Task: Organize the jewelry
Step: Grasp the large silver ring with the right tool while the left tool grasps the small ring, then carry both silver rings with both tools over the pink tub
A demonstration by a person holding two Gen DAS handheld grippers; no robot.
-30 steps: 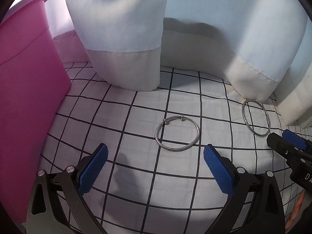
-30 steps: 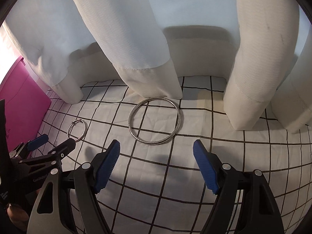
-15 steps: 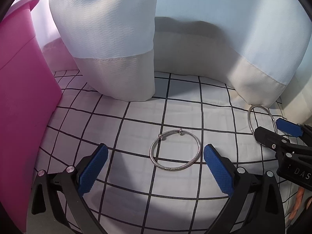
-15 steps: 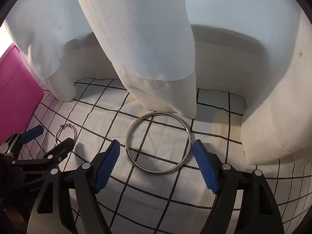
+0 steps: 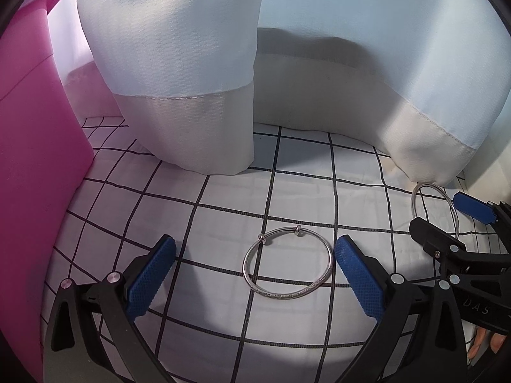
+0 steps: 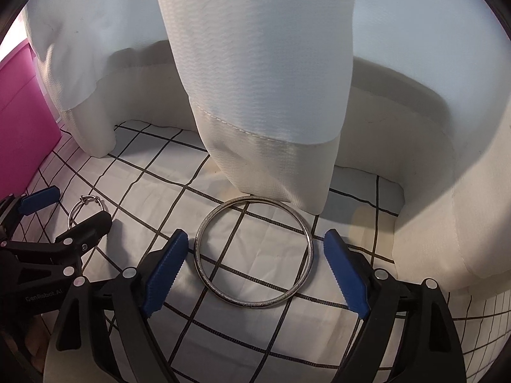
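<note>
Two bangles lie flat on the checked cloth (image 5: 223, 198), both near its far edge where the white curtain (image 5: 179, 63) hangs down. Your left gripper (image 5: 255, 276) stands wide open around the beaded bangle (image 5: 288, 266), pads clear of it. Your right gripper (image 6: 252, 269) brackets the plain bangle (image 6: 254, 252); its jaws are opening and the pads do not touch the ring, whose far rim lies just at the curtain hem. Neither piece is lifted or stowed, so the sorting appears barely begun. Count: two bangles, two grippers, one pink container (image 5: 28, 146) at the cloth's left edge, possibly the destination, its interior hidden.
</note>
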